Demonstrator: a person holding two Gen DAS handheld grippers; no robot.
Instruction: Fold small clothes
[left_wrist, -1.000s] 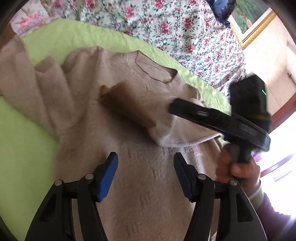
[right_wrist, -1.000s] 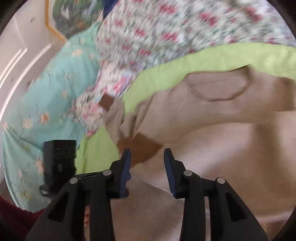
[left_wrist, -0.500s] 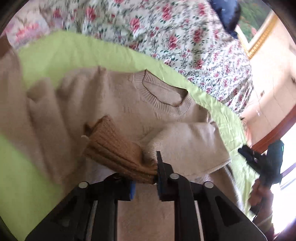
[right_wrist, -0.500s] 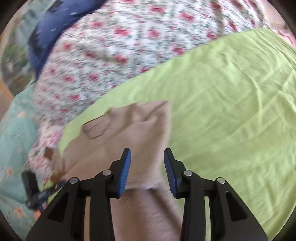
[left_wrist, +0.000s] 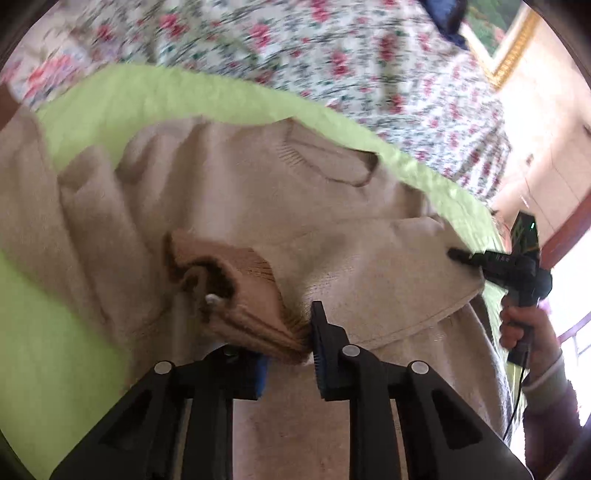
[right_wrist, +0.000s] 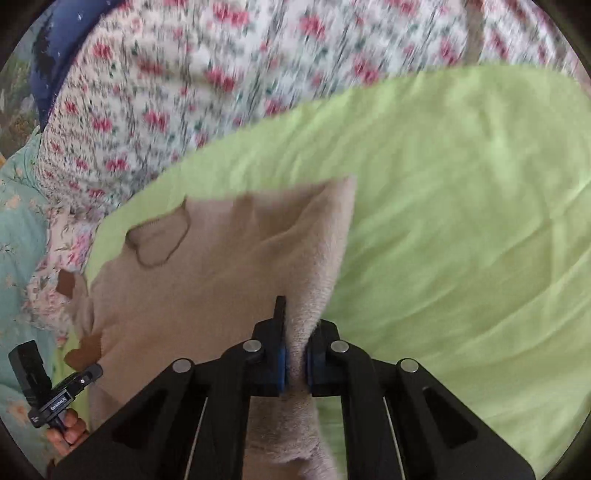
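— What has the left claw (left_wrist: 288, 341) got?

— The brown cuff (left_wrist: 255, 317) of the sweater (left_wrist: 258, 206); its jaws have just been closing and now they pinch the ribbed end between the blue pads, with barely a gap; the cuff bunches up in front of them, and the sleeve (left_wrist: 369, 280) runs off to the right, folded across the chest.

— And the right claw (right_wrist: 293, 363)?

— Its jaws have just been closing too; they are nearly together on a fold of the beige knit, which rises between the pads as a ridge and drops below them; seen from the left, that claw's tip sits on the folded sleeve near its far right edge, with a hand (left_wrist: 524, 328) on its grip and a dark sleeved wrist below.

— Where does the sweater lie?

— Spread front up on the green sheet (right_wrist: 461, 221) of the bed; its body comes right under both claws; farther out is the round neck (left_wrist: 332, 162), near the sheet's far edge.

— Beyond that?

— A quilt (left_wrist: 351, 55) with red flowers, blurred; something dark blue (right_wrist: 62, 55) on it; a gilt picture frame (left_wrist: 509, 48) on the wall past that; a pale blue cover (right_wrist: 18, 240) lies off to the left in the right view.
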